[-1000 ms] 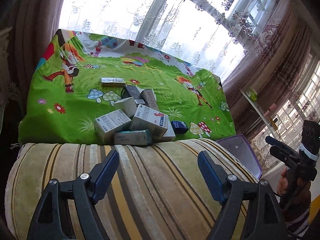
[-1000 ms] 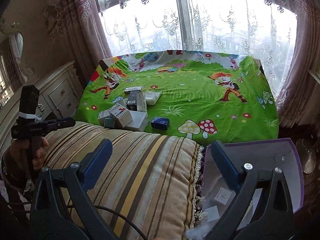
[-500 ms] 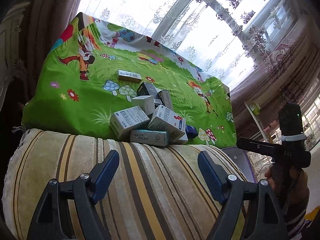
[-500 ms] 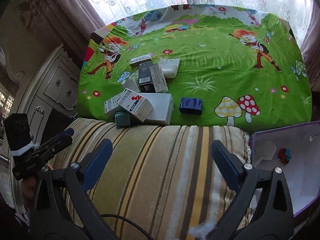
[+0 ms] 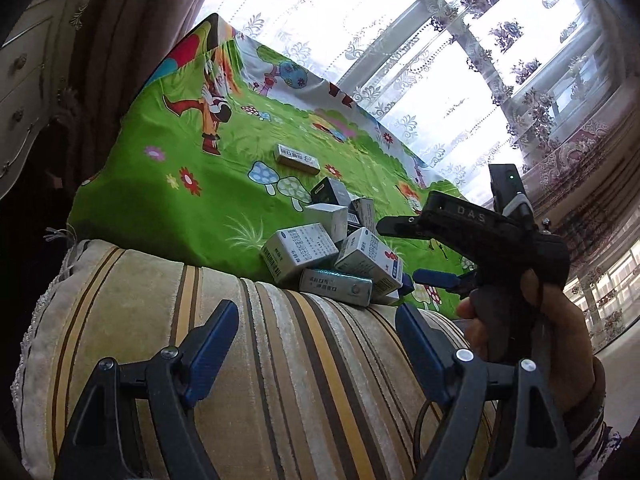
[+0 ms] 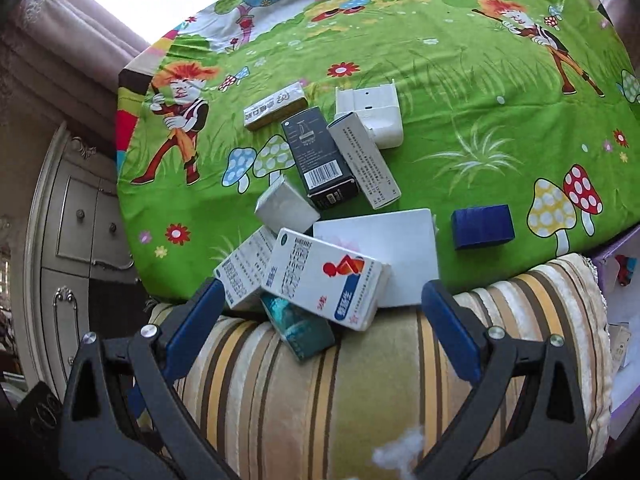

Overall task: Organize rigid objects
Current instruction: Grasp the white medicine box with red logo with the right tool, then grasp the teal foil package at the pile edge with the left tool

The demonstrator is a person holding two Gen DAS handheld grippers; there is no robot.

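A pile of small boxes lies on the green cartoon cloth [image 6: 460, 80], against a striped cushion [image 6: 340, 392]. Nearest are a white box with a red figure [image 6: 328, 280], a teal box [image 6: 300, 328] and a white box with blue print [image 6: 244, 272]. Behind lie a silver box [image 6: 286, 208], a black barcode box [image 6: 320, 160] and a dark blue box [image 6: 482, 226]. My right gripper [image 6: 320, 300] hangs open just above the nearest boxes, touching none. My left gripper [image 5: 316, 332] stands open over the cushion [image 5: 280, 360], short of the pile [image 5: 332, 256].
A flat white box [image 6: 384, 252], a long white box [image 6: 364, 160], a white plastic piece [image 6: 372, 112] and a gold-edged box [image 6: 276, 106] also lie on the cloth. A purple-rimmed bin [image 6: 616, 272] stands at the right. A cream dresser [image 6: 76, 240] is left; curtains and window behind.
My right gripper has come forward and tipped down over the pile, entering the left wrist view in front of the boxes. My left gripper has shifted a little and rolled.
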